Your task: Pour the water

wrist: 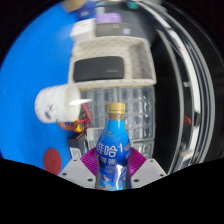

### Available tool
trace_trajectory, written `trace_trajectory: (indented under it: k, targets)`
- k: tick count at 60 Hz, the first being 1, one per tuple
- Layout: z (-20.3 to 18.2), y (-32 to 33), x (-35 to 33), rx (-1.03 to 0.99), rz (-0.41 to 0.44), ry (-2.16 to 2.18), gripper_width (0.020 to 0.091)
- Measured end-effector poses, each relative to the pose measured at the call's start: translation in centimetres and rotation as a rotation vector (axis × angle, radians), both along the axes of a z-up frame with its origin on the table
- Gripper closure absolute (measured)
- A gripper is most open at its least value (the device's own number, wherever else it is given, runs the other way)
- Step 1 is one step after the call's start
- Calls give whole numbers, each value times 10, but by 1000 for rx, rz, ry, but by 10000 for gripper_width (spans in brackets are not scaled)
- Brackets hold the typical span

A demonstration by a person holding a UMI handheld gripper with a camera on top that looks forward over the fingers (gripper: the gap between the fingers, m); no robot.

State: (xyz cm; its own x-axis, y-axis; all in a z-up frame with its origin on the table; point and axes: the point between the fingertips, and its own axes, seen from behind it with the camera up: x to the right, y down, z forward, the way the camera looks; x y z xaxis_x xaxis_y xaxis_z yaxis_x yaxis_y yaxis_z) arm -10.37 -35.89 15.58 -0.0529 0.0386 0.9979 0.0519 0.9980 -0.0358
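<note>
A blue plastic bottle with a yellow cap and white lettering stands upright between my fingers. My gripper is shut on the blue bottle, with both magenta pads pressing its lower body. Just beyond the bottle stands a clear glass, partly hidden behind it. The bottle's base is hidden below the fingers.
A white mesh basket holding a dark block sits beyond the glass on the blue surface. A white cup lies to the left, with small red and dark items beside it. A dark metal frame rises on the right.
</note>
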Motion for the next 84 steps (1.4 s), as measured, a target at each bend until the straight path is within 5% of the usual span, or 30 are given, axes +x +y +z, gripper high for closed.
trace_trajectory:
  k: [18, 27, 47, 48, 49, 52, 59, 65, 84]
  targets:
    - [2, 18, -1, -1038, -22, -46, 750]
    - [-14, 27, -9, -1375, 0, -92, 751]
    - [-55, 35, -17, -1434, 15, -87, 750]
    - [-56, 36, -15, -1434, 13, -82, 684]
    - [-55, 36, -15, -1437, 13, -82, 724]
    - [-54, 39, -16, -1444, 14, -80, 637]
    - [-56, 41, -12, -1443, 2, -76, 565]
    - [-64, 50, 1, -1445, -68, -86, 290]
    - [-66, 27, 116, -1309, -120, -83, 258]
